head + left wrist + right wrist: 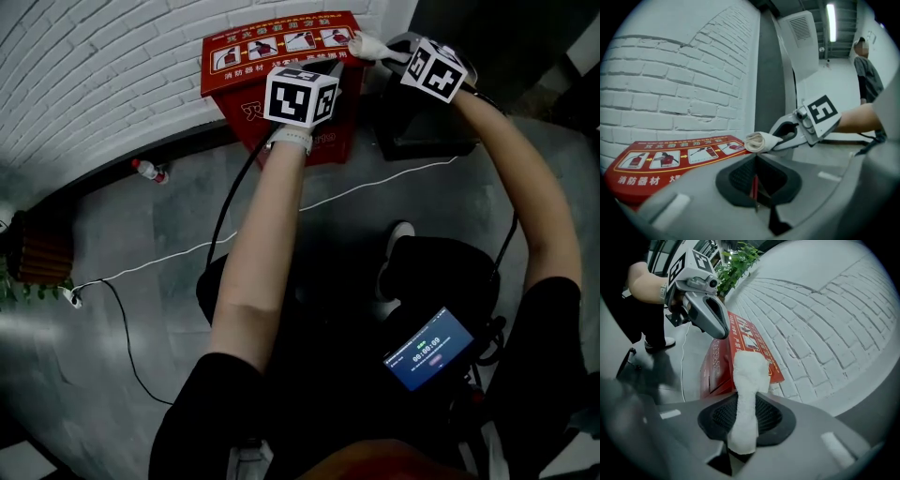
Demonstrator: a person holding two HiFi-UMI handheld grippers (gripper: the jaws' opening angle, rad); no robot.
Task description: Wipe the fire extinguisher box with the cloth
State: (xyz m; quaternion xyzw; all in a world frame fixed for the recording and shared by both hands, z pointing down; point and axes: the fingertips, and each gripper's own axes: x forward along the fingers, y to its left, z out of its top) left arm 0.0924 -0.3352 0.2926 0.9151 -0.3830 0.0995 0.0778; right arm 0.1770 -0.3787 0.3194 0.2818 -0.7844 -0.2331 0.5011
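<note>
Standing against the white brick wall [103, 56], the red fire extinguisher box [281, 42] lies directly ahead of both grippers. The right gripper [375, 49] is clamped on the white cloth [366, 44]; the cloth runs lengthwise between its jaws and protrudes forward, its free end over the right rear corner of the box lid. The left gripper [330, 67] has its jaws closed together, nothing held between them, and sits just beside the cloth, above the lid near the front edge. Both bare forearms extend forward from the body. The right arm reaches slightly farther than the left. A white cable [169, 258] crosses the grey floor [141, 216] in front of the box.
</note>
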